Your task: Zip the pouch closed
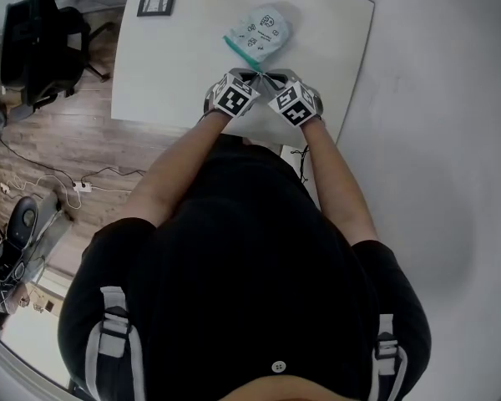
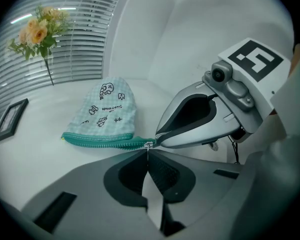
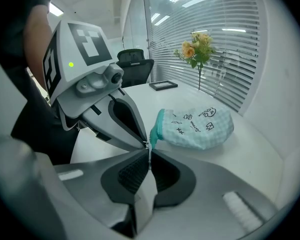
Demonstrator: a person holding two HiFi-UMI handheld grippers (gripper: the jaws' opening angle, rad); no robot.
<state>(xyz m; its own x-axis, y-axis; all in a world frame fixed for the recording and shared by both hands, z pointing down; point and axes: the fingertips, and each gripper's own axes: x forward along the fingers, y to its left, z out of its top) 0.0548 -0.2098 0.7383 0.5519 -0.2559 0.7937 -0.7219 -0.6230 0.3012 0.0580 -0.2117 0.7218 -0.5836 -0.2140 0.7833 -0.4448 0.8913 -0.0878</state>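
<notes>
The pouch (image 1: pixel 260 30) lies in the middle of the white table (image 1: pixel 184 65), its teal zip turned toward the near edge. Both grippers meet at one end of the zip. The left gripper (image 2: pixel 148 151) is pinched tight on the zip pull (image 2: pixel 149 145). The right gripper (image 3: pixel 149 153) pinches the pouch's corner just beside it.

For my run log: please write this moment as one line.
step: grip for zipping | left gripper: shut on zipper pull | right gripper: shut on pouch corner | pouch: flat on table
</notes>
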